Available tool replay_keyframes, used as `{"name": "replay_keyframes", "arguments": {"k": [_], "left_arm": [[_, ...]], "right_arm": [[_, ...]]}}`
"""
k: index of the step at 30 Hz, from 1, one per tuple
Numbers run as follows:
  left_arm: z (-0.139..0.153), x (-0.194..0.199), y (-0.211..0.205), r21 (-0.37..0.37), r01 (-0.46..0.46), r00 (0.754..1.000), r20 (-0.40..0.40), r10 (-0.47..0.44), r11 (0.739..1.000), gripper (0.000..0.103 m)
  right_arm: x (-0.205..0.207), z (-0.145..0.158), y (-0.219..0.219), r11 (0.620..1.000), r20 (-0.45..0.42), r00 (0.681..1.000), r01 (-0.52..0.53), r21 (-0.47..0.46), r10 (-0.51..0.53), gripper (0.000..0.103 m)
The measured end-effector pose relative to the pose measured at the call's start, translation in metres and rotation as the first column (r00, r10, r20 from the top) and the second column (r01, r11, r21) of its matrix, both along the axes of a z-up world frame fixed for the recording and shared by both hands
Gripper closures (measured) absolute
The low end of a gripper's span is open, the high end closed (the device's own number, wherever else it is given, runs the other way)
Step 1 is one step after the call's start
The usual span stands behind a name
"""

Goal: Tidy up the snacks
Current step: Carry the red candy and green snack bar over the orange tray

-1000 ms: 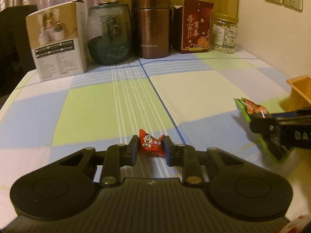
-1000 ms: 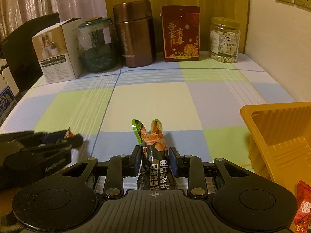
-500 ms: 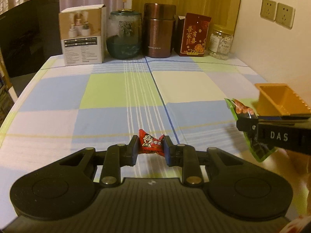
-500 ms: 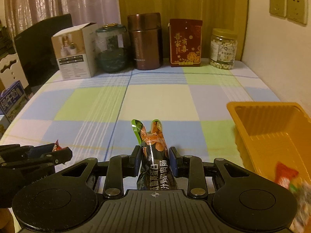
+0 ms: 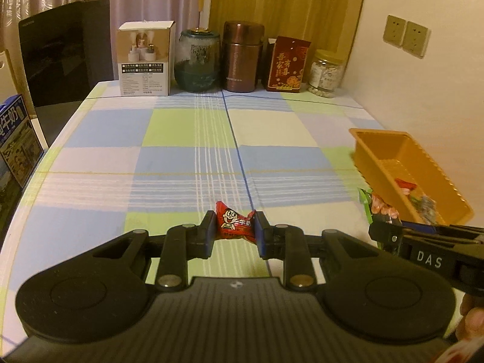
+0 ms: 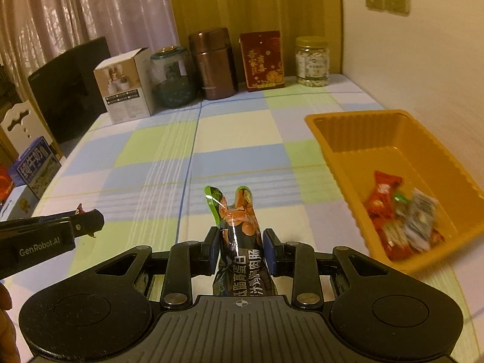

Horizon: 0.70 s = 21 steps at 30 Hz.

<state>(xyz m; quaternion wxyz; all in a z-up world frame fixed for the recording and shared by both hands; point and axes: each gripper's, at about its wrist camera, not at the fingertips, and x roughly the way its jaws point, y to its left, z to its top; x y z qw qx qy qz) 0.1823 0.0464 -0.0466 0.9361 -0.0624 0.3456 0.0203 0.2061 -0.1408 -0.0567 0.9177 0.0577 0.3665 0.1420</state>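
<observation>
While both snacks hang clear of the checked table (image 5: 181, 157), we are in the carrying step, with the drop still to come. On our left, a blue carton (image 6: 37, 163) beside the table reads 纯牛奶. Our left gripper (image 5: 235, 227), marked GenRobot.AI on its side in the right wrist view, has its jaws clenched on a red candy (image 5: 234, 224) printed with a cartoon face. Our right gripper (image 6: 239, 242), lettered DAS in the left wrist view, has its jaws clamped on a green sausage packet (image 6: 239, 230), on which we read 高蛋白 and 鸡肉肠. Behind, a red box (image 6: 263, 60) shows 吾家有喜. Farthest right, the orange tray (image 6: 348, 121) already holds several wrappers. Next, we judge, each gripper must be brought over the tray before its jaws let go, the right one first since it is nearer.
</observation>
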Motion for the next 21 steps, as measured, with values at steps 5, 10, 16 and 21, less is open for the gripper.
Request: {"name": "replay_keyframes", "arguments": {"k": [5, 10, 16, 21], "left_arm": [[0.012, -0.025, -0.011, -0.006, 0.010, 1.000, 0.005, -0.010, 1.000, 0.079], [0.022, -0.043, -0.022, -0.012, 0.027, 1.000, 0.016, -0.027, 1.000, 0.079], [0.034, -0.056, -0.036, -0.009, 0.056, 0.998, 0.032, -0.056, 0.998, 0.079], [0.041, -0.060, -0.052, -0.004, 0.093, 0.995, 0.041, -0.093, 0.996, 0.079]], "right_arm": [[-0.028, 0.015, -0.010, 1.000, 0.017, 1.000, -0.002, 0.001, 0.002, 0.072], [-0.048, 0.026, -0.018, 1.000, 0.029, 1.000, -0.008, -0.007, 0.008, 0.072], [-0.064, 0.035, -0.032, 1.000, 0.041, 0.999, 0.004, -0.029, -0.002, 0.072], [-0.073, 0.040, -0.050, 0.999, 0.049, 0.998, 0.029, -0.035, -0.027, 0.072]]}}
